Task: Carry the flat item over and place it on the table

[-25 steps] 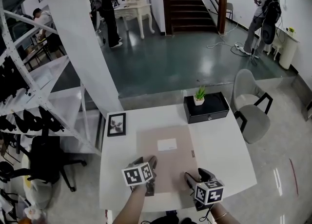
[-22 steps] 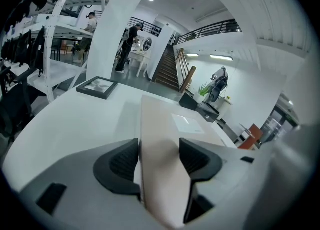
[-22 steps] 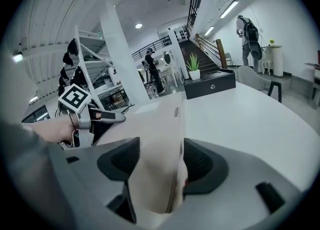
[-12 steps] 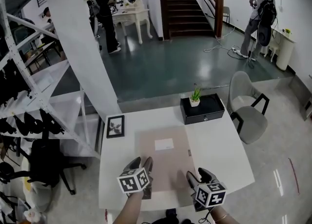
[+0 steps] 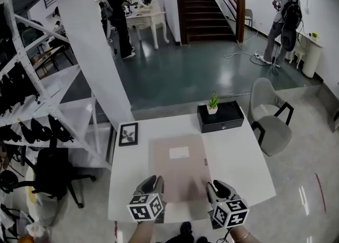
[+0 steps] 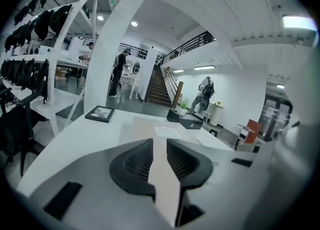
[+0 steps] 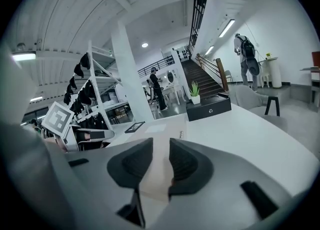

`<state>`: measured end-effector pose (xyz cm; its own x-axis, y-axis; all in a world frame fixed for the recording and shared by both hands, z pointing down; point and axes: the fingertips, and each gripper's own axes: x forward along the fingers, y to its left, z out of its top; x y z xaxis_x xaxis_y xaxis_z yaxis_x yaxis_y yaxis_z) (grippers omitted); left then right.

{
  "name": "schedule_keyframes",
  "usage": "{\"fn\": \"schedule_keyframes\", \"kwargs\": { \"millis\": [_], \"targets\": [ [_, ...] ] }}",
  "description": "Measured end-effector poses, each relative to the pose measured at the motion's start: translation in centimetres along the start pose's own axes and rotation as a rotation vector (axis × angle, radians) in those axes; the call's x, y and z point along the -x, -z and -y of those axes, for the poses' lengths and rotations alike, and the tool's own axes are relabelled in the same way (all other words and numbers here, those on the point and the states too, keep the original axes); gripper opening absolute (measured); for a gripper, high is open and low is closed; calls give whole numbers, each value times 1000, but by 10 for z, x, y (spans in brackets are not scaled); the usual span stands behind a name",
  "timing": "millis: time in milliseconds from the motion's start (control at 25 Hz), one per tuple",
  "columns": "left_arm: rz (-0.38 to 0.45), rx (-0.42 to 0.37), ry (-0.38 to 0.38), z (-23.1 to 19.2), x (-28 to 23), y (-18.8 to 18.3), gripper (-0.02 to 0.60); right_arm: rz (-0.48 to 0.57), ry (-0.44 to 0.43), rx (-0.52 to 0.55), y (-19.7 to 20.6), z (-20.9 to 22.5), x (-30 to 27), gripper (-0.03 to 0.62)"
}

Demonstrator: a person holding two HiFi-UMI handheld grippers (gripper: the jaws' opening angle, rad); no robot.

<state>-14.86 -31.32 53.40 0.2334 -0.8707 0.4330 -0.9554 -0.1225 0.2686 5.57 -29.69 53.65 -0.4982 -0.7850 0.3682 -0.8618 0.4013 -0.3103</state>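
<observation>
A flat beige folder (image 5: 177,170) with a white label (image 5: 179,152) lies lengthwise on the white table (image 5: 238,162). Both grippers are at its near edge. My left gripper (image 5: 151,183) holds the near left corner. In the left gripper view the beige folder edge (image 6: 162,179) fills the gap between the black pads (image 6: 137,161) of the left gripper (image 6: 160,156). My right gripper (image 5: 220,188) is at the near right corner, and the folder (image 7: 160,139) runs between the jaws of the right gripper (image 7: 156,161). Both pairs of jaws have just been closing on it.
A black box (image 5: 222,117) with a small potted plant (image 5: 212,102) stands at the table's far right, and a framed picture (image 5: 128,134) at its far left. A grey chair (image 5: 270,120) is on the right, white shelving (image 5: 32,104) and a black office chair (image 5: 50,173) on the left. People stand far off.
Both grippers have drawn back toward me and risen at the folder's near edge. Their jaws have narrowed from wide apart onto the folder.
</observation>
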Motion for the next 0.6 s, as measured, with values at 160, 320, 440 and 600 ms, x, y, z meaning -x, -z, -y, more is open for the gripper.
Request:
{"fn": "schedule_keyframes", "kwargs": {
  "millis": [160,320,440,600],
  "targets": [
    [19,-13,-15,3,14,5,56,13,-7,19,-2,-4,9,59],
    [27,-46,-7,9,26,9,39,10,-17,23,0,-7,18,13],
    [39,-60,-5,13,34,10,28,16,-20,23,-1,-8,23,0],
    [56,-65,-10,17,46,11,26,20,-33,23,-1,-10,30,0]
  ]
}}
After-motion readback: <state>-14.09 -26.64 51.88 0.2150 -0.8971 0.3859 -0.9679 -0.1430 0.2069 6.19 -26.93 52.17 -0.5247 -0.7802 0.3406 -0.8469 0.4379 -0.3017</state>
